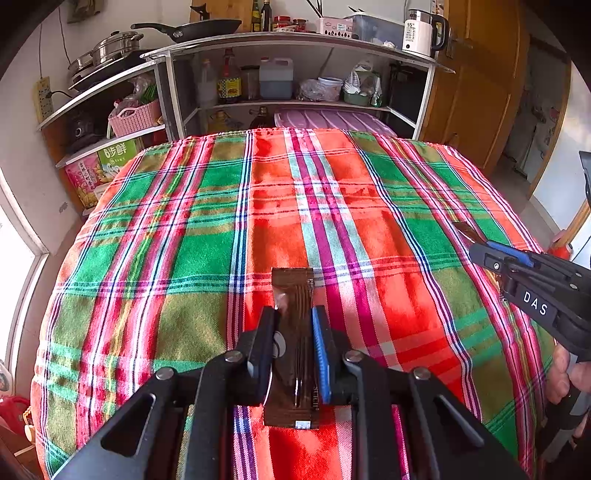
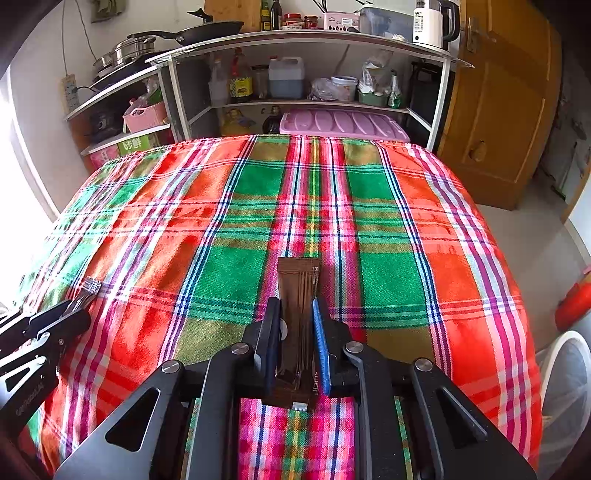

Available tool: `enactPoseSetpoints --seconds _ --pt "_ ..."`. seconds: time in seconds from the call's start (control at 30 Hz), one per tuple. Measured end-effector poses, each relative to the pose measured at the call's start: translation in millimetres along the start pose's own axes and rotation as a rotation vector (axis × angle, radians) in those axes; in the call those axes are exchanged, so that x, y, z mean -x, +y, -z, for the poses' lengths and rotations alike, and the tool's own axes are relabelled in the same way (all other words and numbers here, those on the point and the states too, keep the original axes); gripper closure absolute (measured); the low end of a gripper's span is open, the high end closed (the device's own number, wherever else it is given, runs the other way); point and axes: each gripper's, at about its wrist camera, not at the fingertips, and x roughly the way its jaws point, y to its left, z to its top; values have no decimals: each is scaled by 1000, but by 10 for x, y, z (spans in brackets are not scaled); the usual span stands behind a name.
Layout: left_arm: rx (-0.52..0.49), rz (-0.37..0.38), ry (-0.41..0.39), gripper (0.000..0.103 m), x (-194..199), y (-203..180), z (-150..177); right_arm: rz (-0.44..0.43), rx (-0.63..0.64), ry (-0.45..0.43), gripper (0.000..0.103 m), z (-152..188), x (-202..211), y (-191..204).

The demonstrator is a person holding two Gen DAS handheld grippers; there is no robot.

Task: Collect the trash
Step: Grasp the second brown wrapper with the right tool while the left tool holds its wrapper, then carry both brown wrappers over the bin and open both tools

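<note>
A plaid cloth (image 1: 177, 229) covers the table. In the left wrist view, my left gripper (image 1: 293, 314) is shut on a long brown snack wrapper (image 1: 291, 284); the wrapper's far end sticks out past the fingertips. My right gripper (image 2: 295, 306) is shut on a second brown wrapper (image 2: 298, 277) in the same way. The left wrist view also shows the right gripper (image 1: 480, 251) at the right edge, with its wrapper's tip (image 1: 466, 229) poking out. The left gripper (image 2: 72, 308) appears at the left of the right wrist view with a wrapper's crimped end (image 2: 89, 287) in front.
Open kitchen shelves (image 1: 295, 103) with bottles, pots, a pan and a kettle (image 1: 421, 33) stand behind the table. A wooden door (image 2: 498, 110) is at the back right. A white mesh bin (image 2: 565, 387) stands beside the table's right edge. A hand (image 1: 565, 373) grips the right tool.
</note>
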Motion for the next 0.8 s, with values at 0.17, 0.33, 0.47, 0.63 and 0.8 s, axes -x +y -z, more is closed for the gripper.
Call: enactPoseSetpoints --seconds 0.17,0.33,0.47,0.63,0.8 --pt "4 1 -10 82 45 -11 -3 -5 9 -5 86 23 40 12" --pt "7 6 -15 82 95 -34 -4 -17 5 -18 86 50 114 3" --pt "5 17 -22 82 156 -87 -10 -29 -1 -36 86 63 206 -13" --pt "-12 27 -46 82 280 -197 -20 -43 -16 -65 86 96 397 -90" --pt "-43 47 -85 82 458 -401 -51 -49 -41 -110 86 180 664 -239"
